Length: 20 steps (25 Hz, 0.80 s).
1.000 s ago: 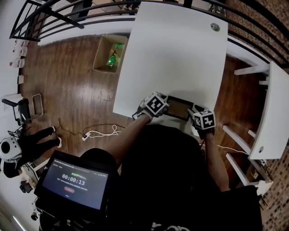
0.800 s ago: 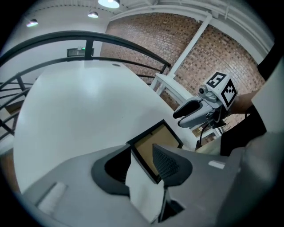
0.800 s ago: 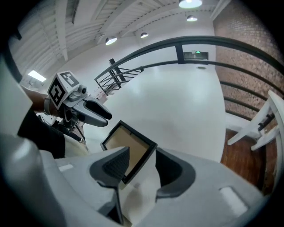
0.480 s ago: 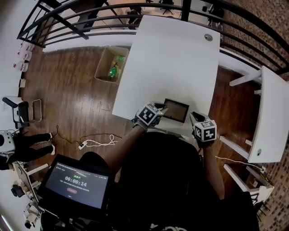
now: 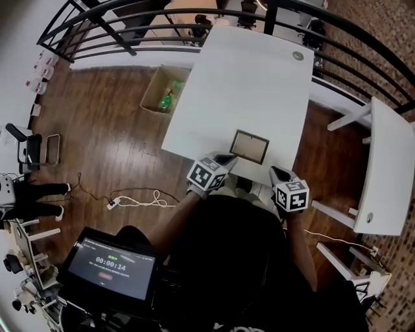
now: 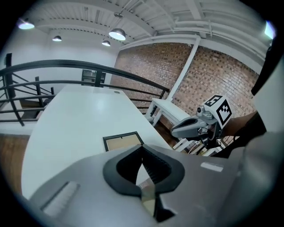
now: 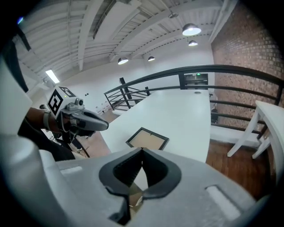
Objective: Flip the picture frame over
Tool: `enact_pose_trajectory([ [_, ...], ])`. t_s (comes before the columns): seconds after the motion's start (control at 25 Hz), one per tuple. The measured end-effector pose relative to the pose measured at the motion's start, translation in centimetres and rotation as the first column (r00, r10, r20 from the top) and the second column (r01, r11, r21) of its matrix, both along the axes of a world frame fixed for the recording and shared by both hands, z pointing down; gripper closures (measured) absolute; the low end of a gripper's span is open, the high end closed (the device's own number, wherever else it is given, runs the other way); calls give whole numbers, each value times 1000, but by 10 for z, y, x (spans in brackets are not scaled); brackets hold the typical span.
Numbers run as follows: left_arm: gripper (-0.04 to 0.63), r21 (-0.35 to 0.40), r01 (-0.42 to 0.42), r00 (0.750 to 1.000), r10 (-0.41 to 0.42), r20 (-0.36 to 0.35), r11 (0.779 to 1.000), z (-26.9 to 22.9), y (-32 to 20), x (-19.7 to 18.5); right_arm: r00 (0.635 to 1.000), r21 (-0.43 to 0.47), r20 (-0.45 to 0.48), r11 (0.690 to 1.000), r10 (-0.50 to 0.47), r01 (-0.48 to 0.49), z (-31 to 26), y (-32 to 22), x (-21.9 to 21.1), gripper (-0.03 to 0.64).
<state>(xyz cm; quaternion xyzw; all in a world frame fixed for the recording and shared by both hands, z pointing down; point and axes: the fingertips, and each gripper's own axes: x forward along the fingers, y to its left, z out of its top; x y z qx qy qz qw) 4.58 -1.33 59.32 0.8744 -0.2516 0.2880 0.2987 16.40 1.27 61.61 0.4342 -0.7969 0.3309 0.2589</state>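
The picture frame (image 5: 249,146) lies flat near the front edge of the white table (image 5: 253,78), its brown backing up inside a black border. It also shows in the left gripper view (image 6: 123,141) and the right gripper view (image 7: 147,138). My left gripper (image 5: 226,159) hovers just short of the frame's left corner, shut and empty (image 6: 142,147). At the frame's near right my right gripper (image 5: 273,172) is likewise shut on nothing (image 7: 142,151). Neither touches the frame. Each gripper sees the other: the right gripper (image 6: 195,126), the left gripper (image 7: 86,120).
A black railing (image 5: 194,13) runs round the far side. An open cardboard box (image 5: 162,91) stands on the wood floor left of the table. A second white table (image 5: 384,168) is at the right. A screen with a timer (image 5: 113,266) sits at lower left.
Both grippers were at the frame's two ends with jaws open; they have pulled back towards me, risen and shut. The frame stays flat on the table.
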Motion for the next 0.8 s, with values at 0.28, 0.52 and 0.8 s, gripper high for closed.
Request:
enact_pose_trajectory([
  [0.28, 580, 20, 62, 998, -62, -21, 998, -12, 21, -21, 999, 10, 14, 999, -41, 41, -7, 24, -14, 624],
  [0.52, 580, 67, 73, 997, -70, -39, 995, -34, 29, -49, 997, 34, 70, 999, 22, -25, -28, 39, -28, 624],
  [0.8, 580, 134, 43, 993, -28, -111, 990, -59, 30, -94, 995, 103, 70, 991, 77, -84, -53, 40, -77, 624],
])
